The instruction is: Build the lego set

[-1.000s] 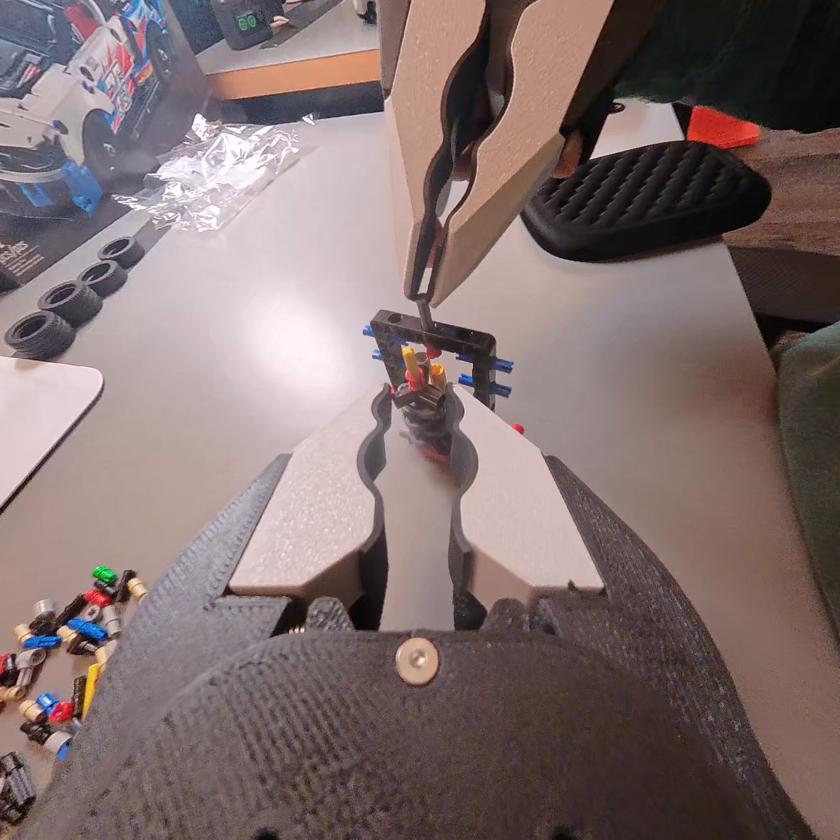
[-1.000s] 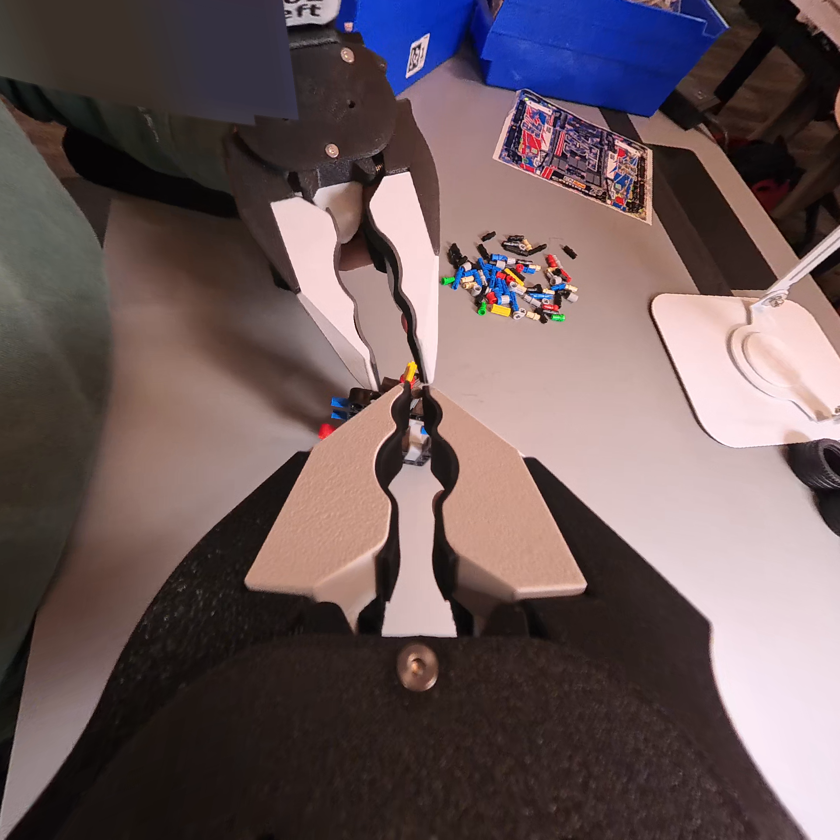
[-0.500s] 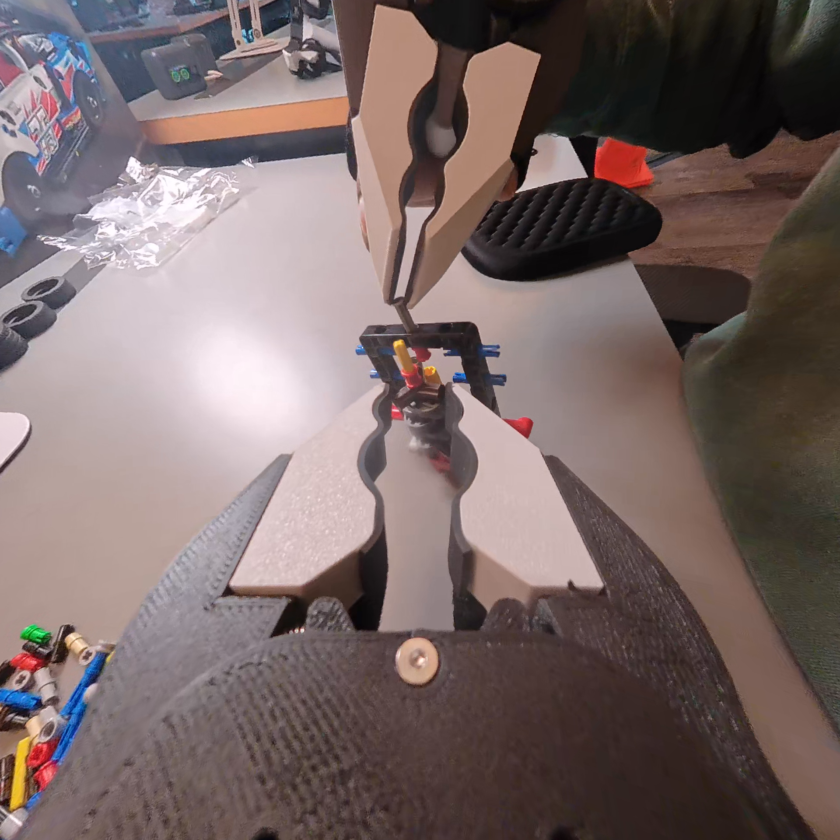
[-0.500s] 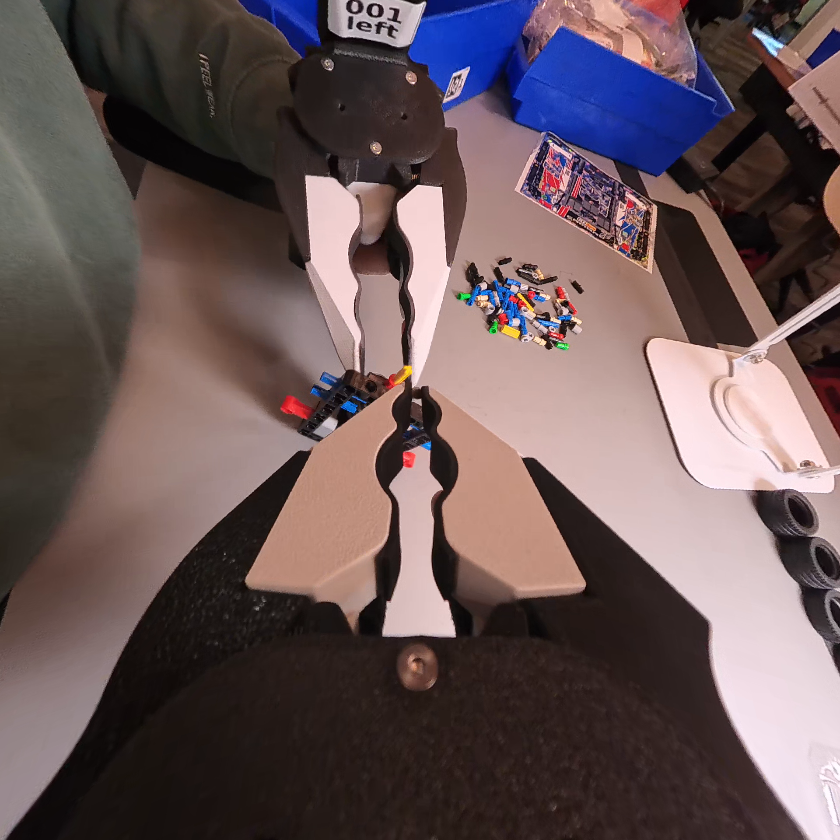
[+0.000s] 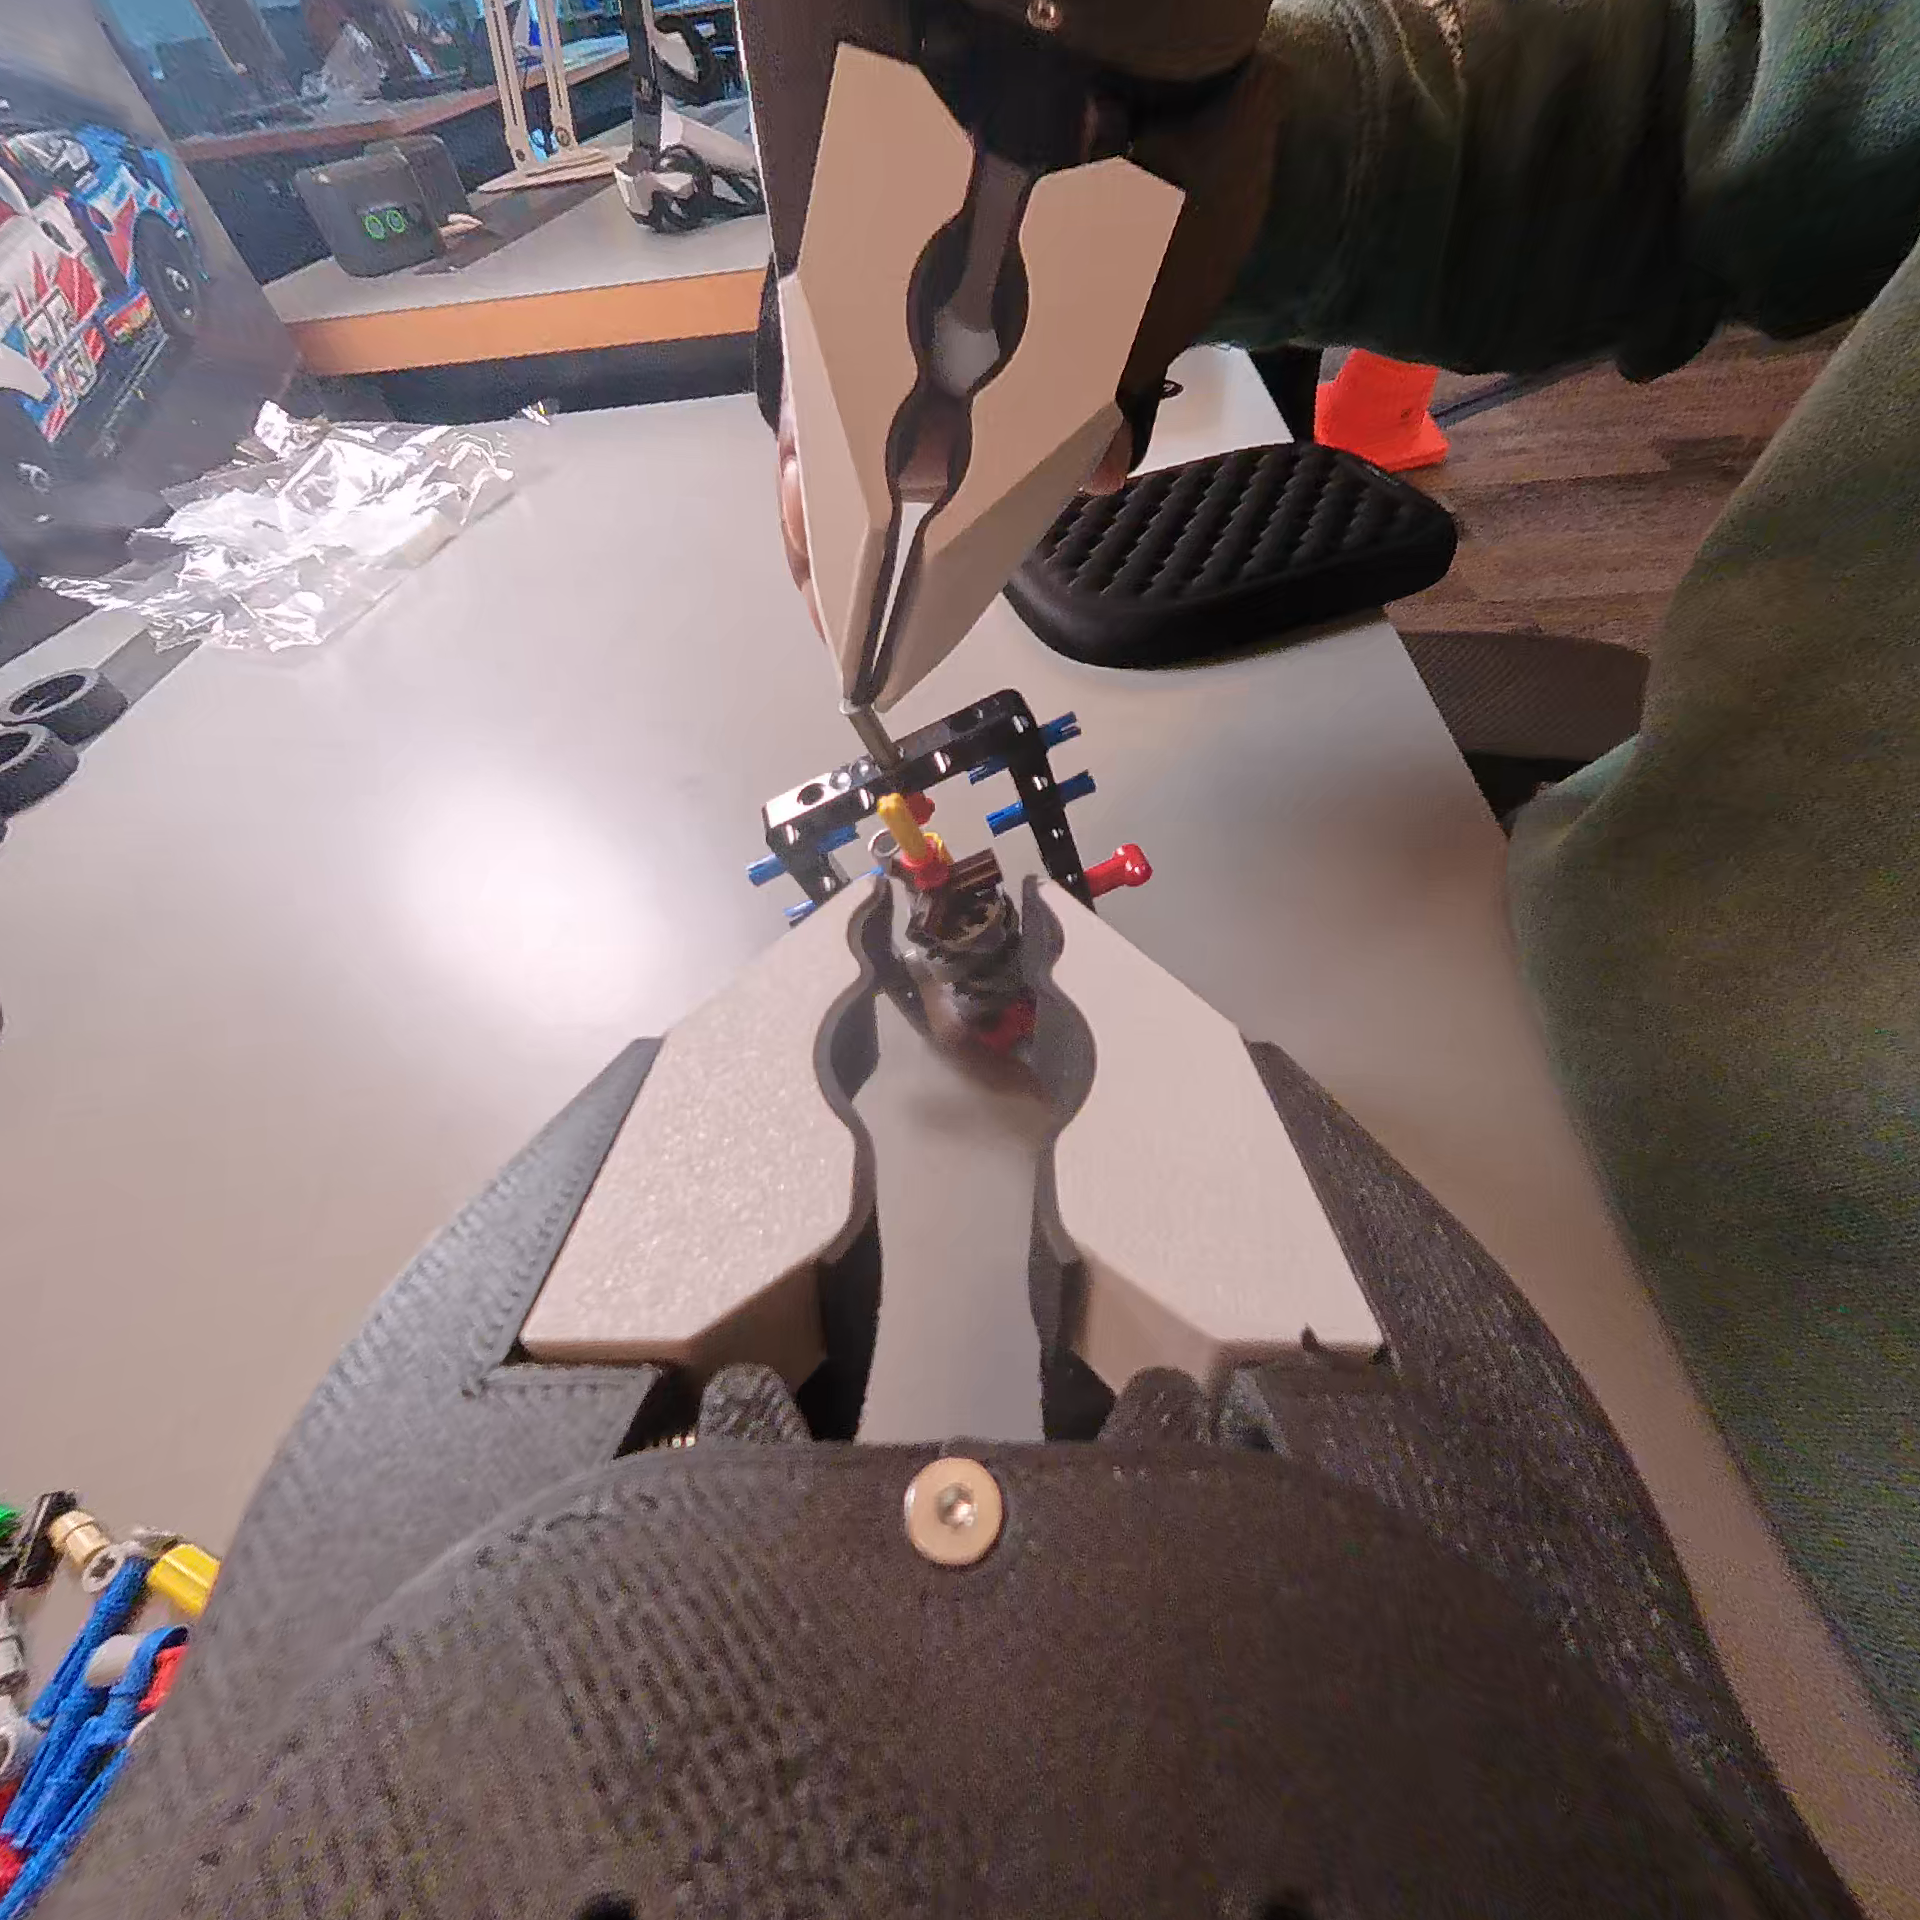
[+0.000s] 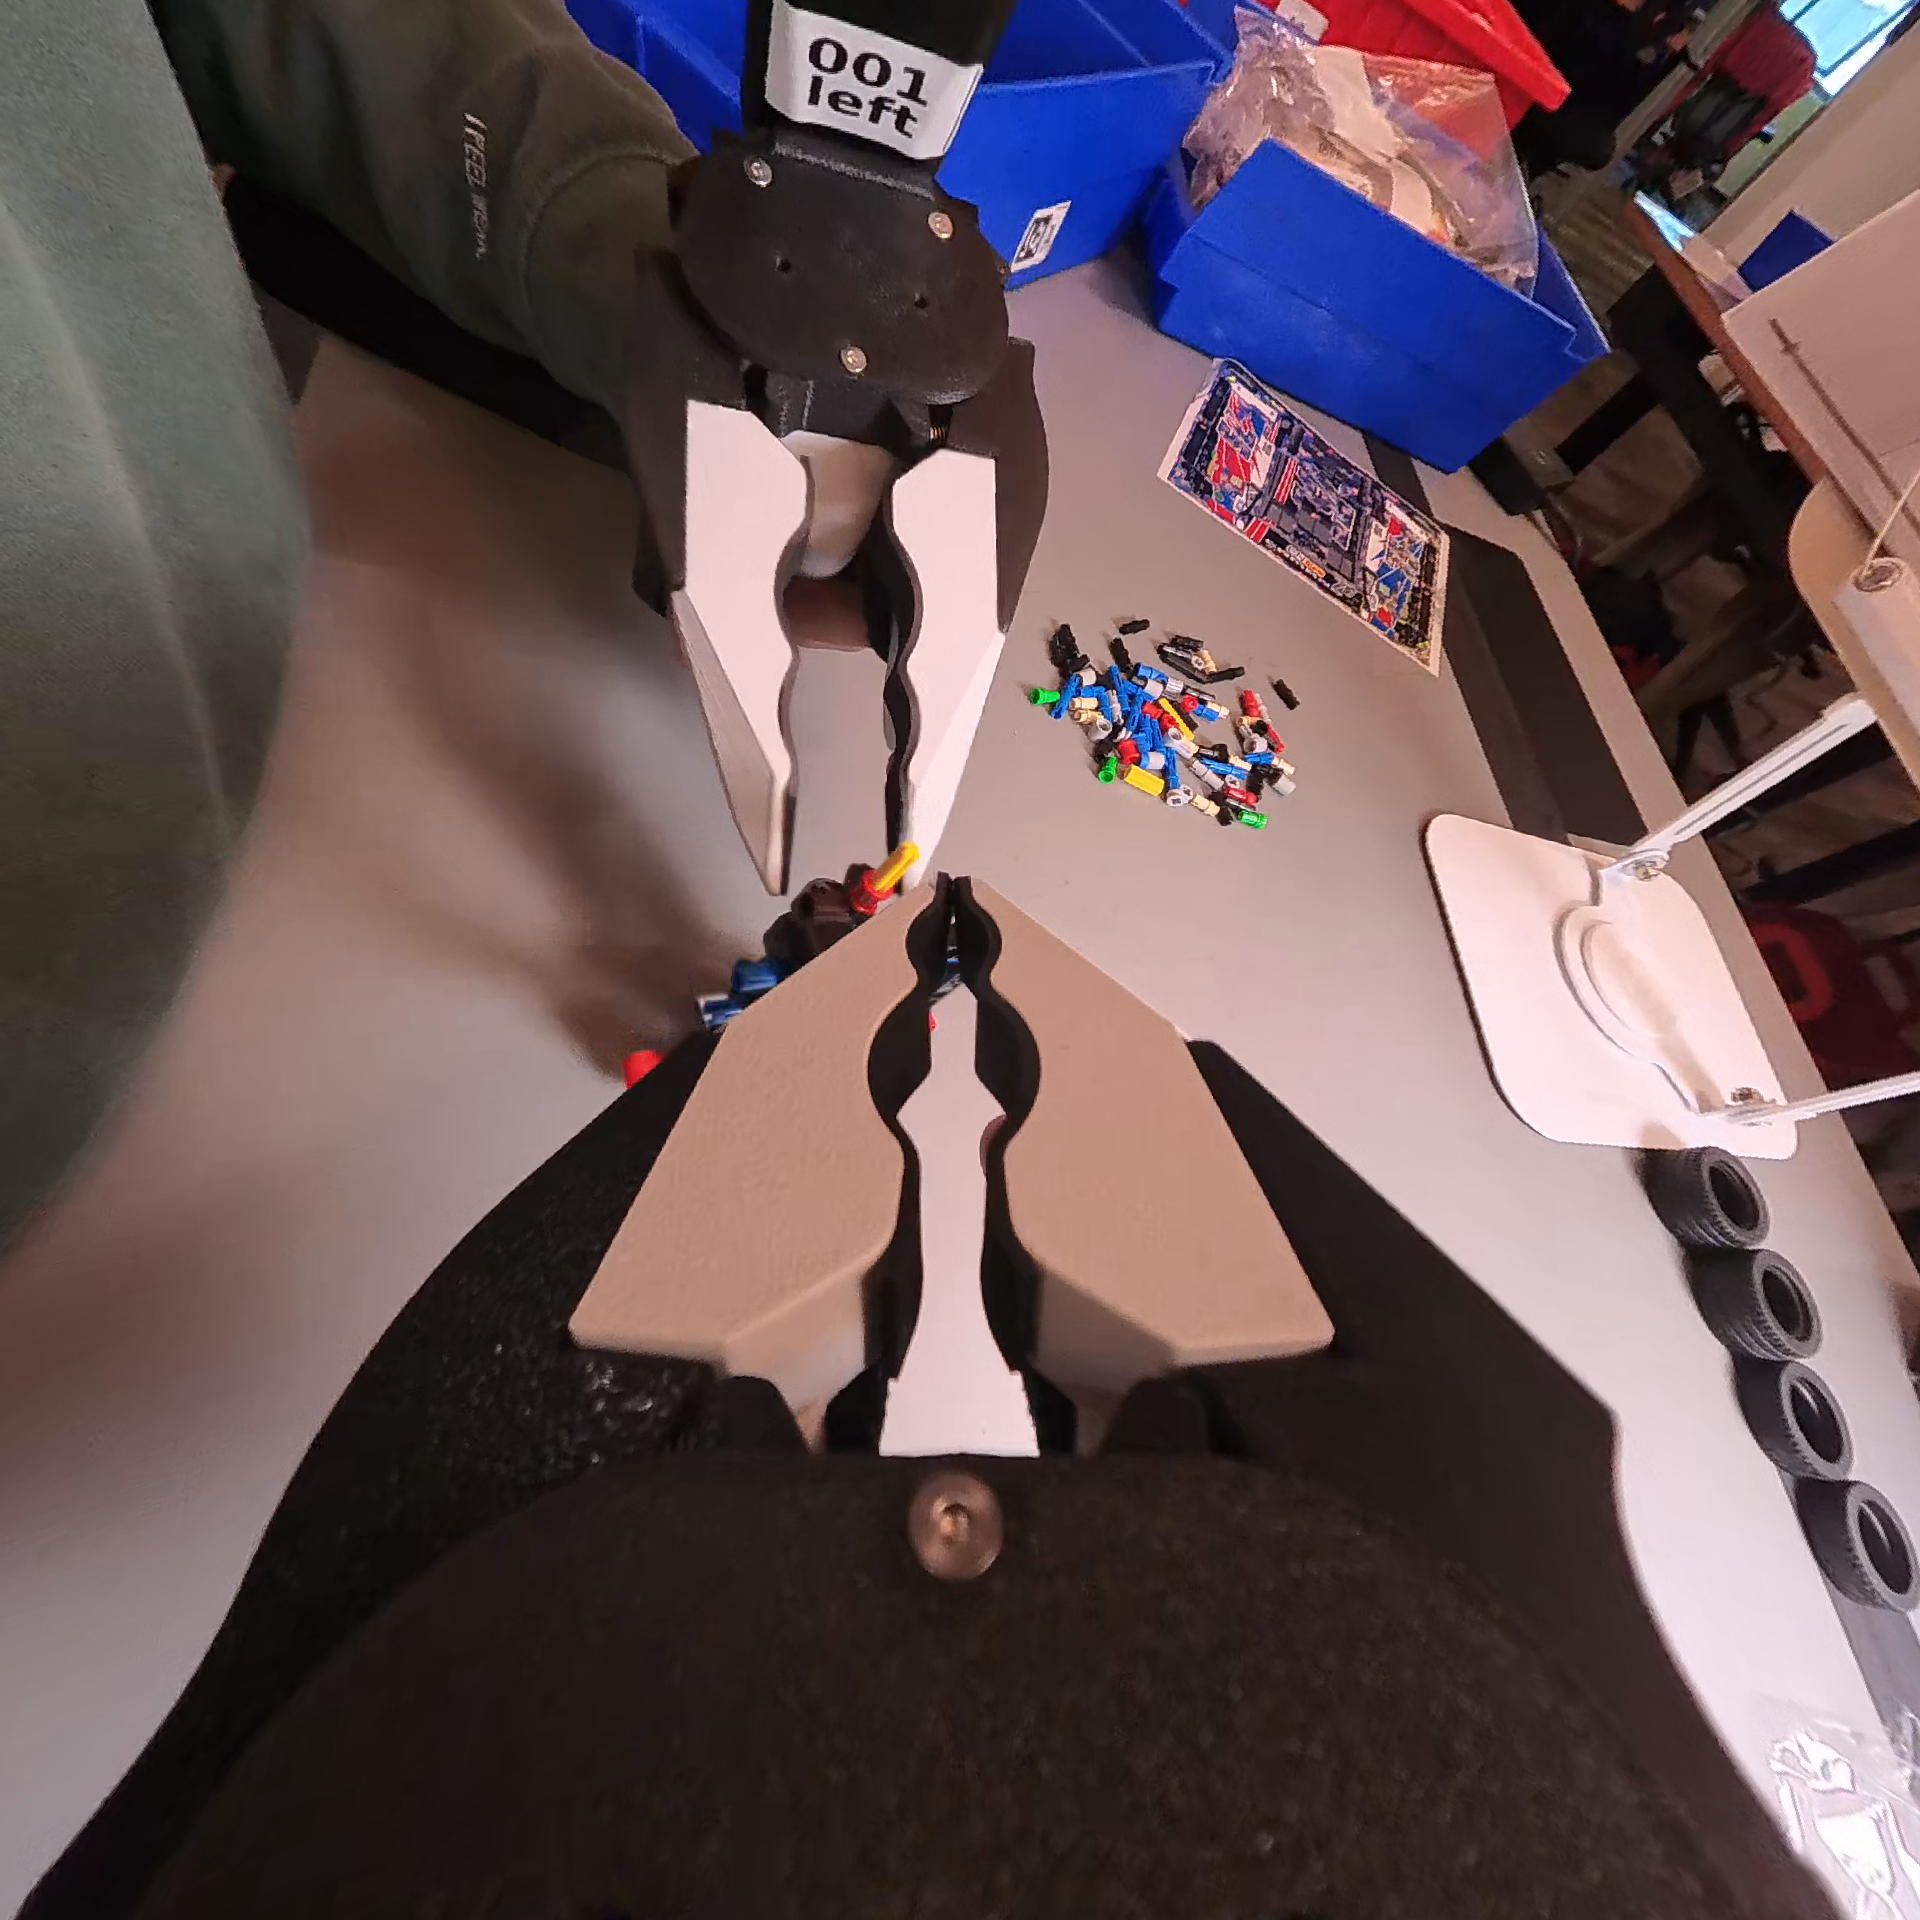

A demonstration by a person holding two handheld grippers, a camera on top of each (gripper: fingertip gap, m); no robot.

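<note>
The lego assembly is a black open frame (image 5: 1023,769) with blue pins and a red pin, joined to a dark gear block (image 5: 961,961) with a yellow axle on top. My left gripper (image 5: 956,904) is shut on the gear block and holds the assembly just above the grey table. My right gripper (image 5: 868,701) comes down from above, shut on a thin grey axle (image 5: 871,736) whose lower end touches the frame's top beam. In the right wrist view my right gripper (image 6: 954,888) hides most of the assembly (image 6: 821,920). The left gripper (image 6: 847,873) faces it.
A pile of small loose parts (image 6: 1174,727) and a sticker sheet (image 6: 1309,520) lie behind. Blue bins (image 6: 1351,281) stand at the back. A white lamp base (image 6: 1600,987) and tyres (image 6: 1766,1340) are at the right. A plastic bag (image 5: 301,520) and black pad (image 5: 1236,540) lie farther off.
The assembly has turned in my left gripper, so the frame's right side now swings away. My right gripper has stayed shut on the grey axle at the top beam and tilted.
</note>
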